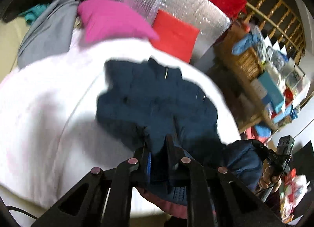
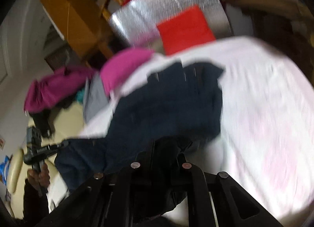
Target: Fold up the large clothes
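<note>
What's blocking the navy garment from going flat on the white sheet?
Nothing visible. Both the left gripper and right gripper are already clamped on the navy garment. The white sheet around it is bare; the folded red cloth and magenta garment lie beyond.

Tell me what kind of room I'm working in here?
Probably a lived-in home room used for laundry and storage. A navy garment lies on a white-covered surface, more clothes are heaped behind, and cluttered wooden shelving with a wicker basket stands alongside.
</note>
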Available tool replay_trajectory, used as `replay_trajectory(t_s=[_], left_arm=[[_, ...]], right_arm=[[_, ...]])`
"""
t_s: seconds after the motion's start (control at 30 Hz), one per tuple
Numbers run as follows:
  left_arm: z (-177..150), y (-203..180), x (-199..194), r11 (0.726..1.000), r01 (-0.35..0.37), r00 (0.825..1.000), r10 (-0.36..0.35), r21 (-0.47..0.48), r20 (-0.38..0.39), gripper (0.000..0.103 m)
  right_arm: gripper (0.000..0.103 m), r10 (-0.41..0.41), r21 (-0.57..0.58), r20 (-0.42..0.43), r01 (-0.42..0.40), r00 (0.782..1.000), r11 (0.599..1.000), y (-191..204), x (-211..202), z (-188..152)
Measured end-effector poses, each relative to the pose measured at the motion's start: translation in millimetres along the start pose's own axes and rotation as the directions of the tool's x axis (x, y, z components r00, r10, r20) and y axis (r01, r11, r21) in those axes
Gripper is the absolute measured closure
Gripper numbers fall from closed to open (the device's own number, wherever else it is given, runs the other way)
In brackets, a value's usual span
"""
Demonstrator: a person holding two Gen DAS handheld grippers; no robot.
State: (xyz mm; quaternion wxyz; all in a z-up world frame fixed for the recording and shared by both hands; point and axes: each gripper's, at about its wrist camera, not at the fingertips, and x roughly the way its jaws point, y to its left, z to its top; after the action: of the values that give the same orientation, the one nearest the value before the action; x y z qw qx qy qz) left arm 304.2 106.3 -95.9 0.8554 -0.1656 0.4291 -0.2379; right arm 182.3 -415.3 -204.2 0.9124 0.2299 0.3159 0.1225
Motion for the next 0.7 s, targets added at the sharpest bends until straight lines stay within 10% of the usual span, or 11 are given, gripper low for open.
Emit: replay_trajectory(t_s=[0.4, 0.7], left_arm=[[183, 21, 181, 0.993, -0.115, 0.992, 0.117, -0.032, 0.046, 0.091], [191, 82, 285, 0.984, -0.116, 0.993, 0.110, -0.138, -0.049, 0.083]], right_arm=[[0.092, -0.122, 0.098, 0.126, 0.110, 0.985, 0.989, 6, 167, 188], [0.085, -0.133, 0.418, -0.034, 0.135, 0.991, 0.898, -98, 307, 198]])
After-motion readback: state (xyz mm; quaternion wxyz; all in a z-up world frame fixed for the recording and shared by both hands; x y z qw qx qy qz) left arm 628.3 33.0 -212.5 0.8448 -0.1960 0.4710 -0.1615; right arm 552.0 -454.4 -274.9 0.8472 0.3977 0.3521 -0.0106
